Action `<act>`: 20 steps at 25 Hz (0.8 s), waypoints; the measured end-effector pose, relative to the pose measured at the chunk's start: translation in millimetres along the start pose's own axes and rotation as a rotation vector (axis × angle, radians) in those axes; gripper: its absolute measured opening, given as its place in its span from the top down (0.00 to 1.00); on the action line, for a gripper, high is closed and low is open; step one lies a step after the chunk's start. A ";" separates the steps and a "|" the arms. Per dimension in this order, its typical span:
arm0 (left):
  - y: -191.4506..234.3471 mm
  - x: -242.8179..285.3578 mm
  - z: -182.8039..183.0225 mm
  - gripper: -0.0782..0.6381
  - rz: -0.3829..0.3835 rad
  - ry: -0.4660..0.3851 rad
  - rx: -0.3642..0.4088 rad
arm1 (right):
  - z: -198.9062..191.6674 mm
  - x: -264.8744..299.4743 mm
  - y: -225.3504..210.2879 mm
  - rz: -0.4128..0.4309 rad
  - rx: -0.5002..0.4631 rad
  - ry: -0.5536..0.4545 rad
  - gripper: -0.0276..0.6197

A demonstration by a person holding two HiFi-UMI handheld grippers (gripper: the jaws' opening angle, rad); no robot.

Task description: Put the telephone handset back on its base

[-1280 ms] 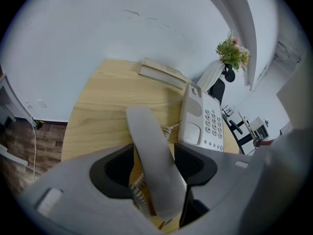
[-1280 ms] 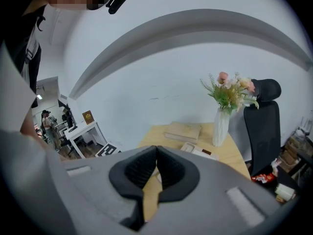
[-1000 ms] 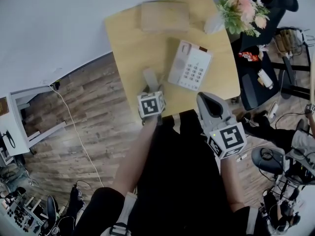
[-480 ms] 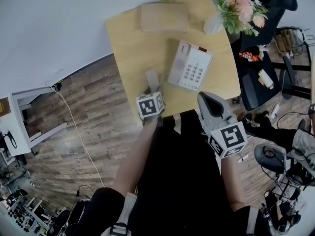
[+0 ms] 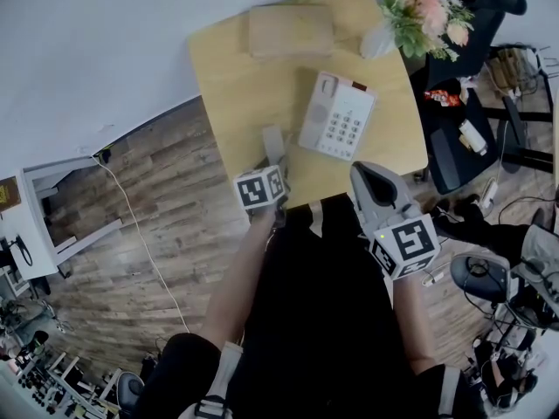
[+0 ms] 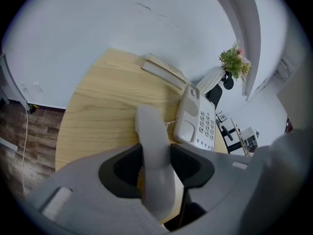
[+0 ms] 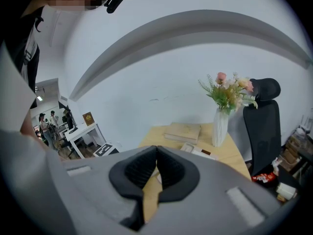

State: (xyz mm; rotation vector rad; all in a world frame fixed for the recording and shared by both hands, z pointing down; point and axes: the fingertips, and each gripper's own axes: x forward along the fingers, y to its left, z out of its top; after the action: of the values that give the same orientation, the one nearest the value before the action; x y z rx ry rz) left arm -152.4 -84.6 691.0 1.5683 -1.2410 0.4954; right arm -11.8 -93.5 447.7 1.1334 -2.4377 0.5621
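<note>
- My left claw (image 6: 156,156), just closing, pinches the handset (image 6: 148,126) left of the base (image 6: 198,120).
- My right claw (image 7: 156,155), pressed together and empty, hovers short of the base.

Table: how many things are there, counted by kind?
Phone base: 1
Handset: 1
Book: 1
Vase of flowers: 1
Total: 4

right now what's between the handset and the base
Only bare table and what looks like a bit of cord, between handset and base; the left gripper view shows it.
</note>
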 end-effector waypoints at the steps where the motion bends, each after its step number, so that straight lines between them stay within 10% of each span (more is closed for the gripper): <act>1: 0.7 -0.5 -0.5 0.62 -0.004 0.002 -0.003 | 0.2 0.3 -0.3 0.000 0.001 -0.002 0.95; 20: -41.5 -15.7 28.6 0.62 -0.122 -0.013 0.046 | 8.5 -3.2 -6.9 -0.012 0.025 -0.041 0.95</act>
State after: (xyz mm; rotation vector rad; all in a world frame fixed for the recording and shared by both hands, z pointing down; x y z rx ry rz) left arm -129.1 -105.2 648.4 1.6774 -1.1429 0.4382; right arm -6.0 -99.9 440.2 1.1797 -2.4636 0.5727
